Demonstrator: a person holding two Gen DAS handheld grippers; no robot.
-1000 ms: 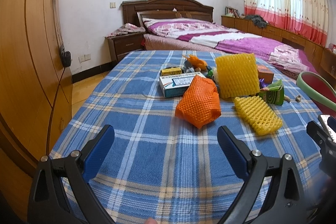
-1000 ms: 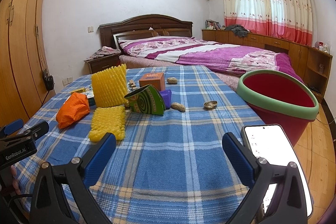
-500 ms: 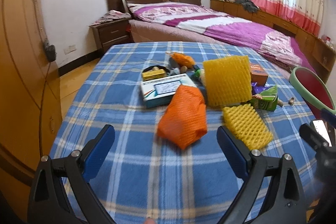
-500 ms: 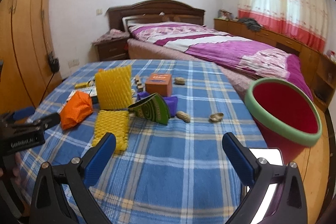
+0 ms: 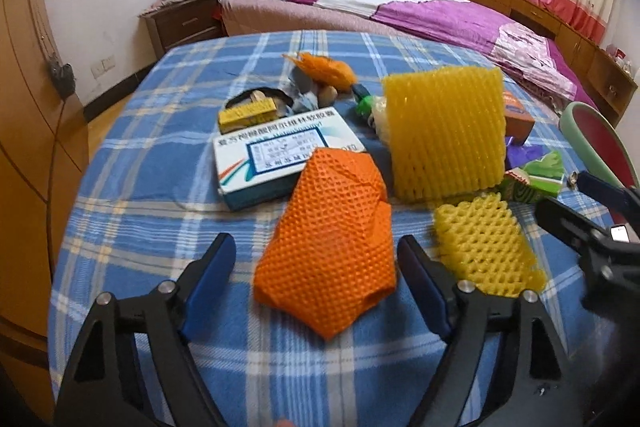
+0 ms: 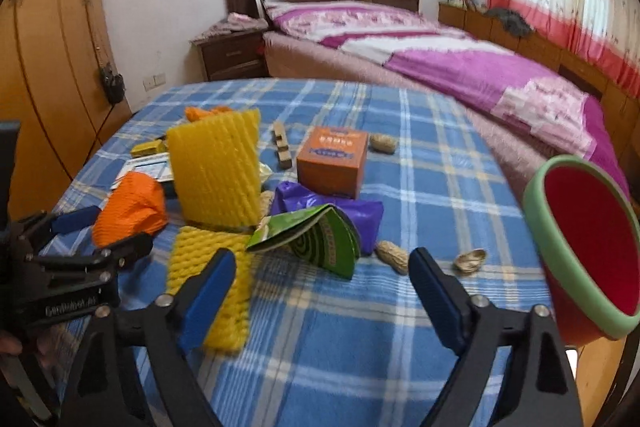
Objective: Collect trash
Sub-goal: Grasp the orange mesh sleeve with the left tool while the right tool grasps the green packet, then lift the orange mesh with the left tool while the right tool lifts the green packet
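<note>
- The left claw [image 5: 316, 267] is spread wide, its blue pads on either side of the orange foam net [image 5: 332, 243] on the plaid-covered bench [image 5: 160, 195]; whether the pads touch the net cannot be told.
- The right claw [image 6: 320, 287] is also spread and grips nothing; the green wrapper [image 6: 316, 239] lies just beyond its tips.
- A flat yellow foam net [image 6: 216, 287] is partly hidden behind the right claw's left finger.
- An upright yellow foam sheet [image 5: 444, 131] hides most of the orange box [image 6: 332, 161] in the left view.
- The red bin [image 6: 584, 247] at the bench's right edge is cut off by the frame.
- Lettering on the white carton [image 5: 276, 151] is too blurred to read.
- Peanut shells [image 6: 394, 255] lie near the wrapper.
</note>
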